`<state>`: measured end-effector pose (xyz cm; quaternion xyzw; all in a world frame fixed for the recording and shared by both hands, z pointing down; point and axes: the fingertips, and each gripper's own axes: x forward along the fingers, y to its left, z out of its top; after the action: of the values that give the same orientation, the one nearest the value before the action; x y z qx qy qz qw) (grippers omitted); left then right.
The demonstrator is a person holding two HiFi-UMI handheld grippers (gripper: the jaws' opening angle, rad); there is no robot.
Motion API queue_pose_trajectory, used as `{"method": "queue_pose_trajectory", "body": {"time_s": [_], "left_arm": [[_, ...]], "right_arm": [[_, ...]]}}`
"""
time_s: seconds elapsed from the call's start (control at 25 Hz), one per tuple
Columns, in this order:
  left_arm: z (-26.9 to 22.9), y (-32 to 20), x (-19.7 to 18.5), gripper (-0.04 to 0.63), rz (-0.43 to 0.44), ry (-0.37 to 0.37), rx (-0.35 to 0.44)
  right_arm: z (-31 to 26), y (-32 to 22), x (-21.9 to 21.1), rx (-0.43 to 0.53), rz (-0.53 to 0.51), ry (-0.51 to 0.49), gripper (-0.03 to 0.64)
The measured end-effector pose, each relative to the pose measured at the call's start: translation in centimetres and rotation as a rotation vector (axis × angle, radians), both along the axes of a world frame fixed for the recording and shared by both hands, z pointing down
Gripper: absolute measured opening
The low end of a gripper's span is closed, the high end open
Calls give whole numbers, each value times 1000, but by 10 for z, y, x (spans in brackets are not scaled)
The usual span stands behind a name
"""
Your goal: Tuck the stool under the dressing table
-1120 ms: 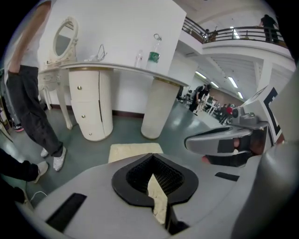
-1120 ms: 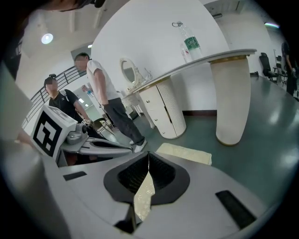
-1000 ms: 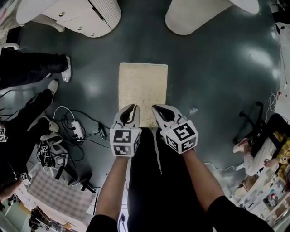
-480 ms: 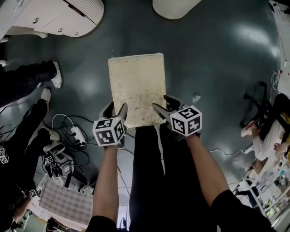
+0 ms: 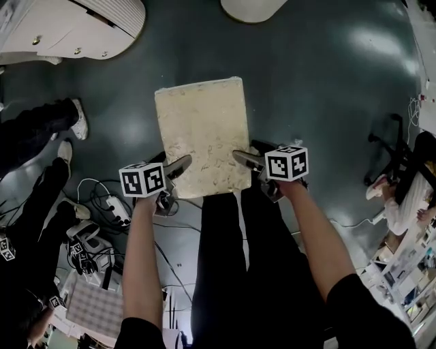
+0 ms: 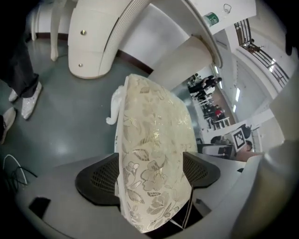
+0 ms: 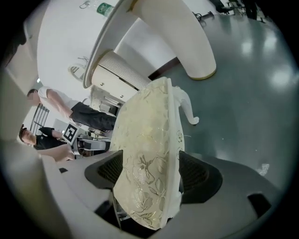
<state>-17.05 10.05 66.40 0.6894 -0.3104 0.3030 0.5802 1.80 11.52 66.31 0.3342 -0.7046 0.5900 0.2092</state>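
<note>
The stool [image 5: 201, 133] has a cream cushion with a gold flower pattern and stands on the dark floor below the white dressing table [image 5: 68, 27]. My left gripper [image 5: 174, 178] straddles the cushion's near left corner. My right gripper [image 5: 253, 170] straddles the near right corner. Both sets of jaws have just been opening and now stand wide, one jaw above and one below the cushion edge. In the left gripper view the cushion [image 6: 149, 154] fills the gap of the left gripper [image 6: 154, 175]. The right gripper view shows the cushion [image 7: 145, 154] likewise inside the right gripper [image 7: 152, 172].
The table's second white pedestal [image 5: 252, 8] stands at the top. A bystander's legs and shoes [image 5: 41, 129] are at the left. Cables and a power strip [image 5: 112, 204] lie near the left gripper. A black office chair [image 5: 402, 157] is at the right.
Both grippers have dropped from just above the stool's near edge, spread apart to its two near corners, and gone from shut to wide open around the cushion edge.
</note>
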Motion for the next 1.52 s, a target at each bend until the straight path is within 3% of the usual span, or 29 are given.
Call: {"method": "queue_pose_trajectory", "body": {"time_s": [0.24, 0.36, 0.68, 1.04, 1.52], "left_arm": [[6, 1, 0, 422, 63, 79, -30], [12, 0, -6, 426, 89, 35, -21], [28, -5, 5, 428, 22, 135, -83], [27, -5, 7, 427, -5, 92, -45], [18, -5, 8, 425, -69, 110, -25]], "right_arm": [[24, -11, -14, -68, -33, -74, 325], [25, -12, -15, -67, -59, -87, 331], [26, -13, -17, -17, -30, -92, 331], [22, -13, -16, 33, 5, -54, 330], [7, -20, -14, 98, 38, -46, 330]]}}
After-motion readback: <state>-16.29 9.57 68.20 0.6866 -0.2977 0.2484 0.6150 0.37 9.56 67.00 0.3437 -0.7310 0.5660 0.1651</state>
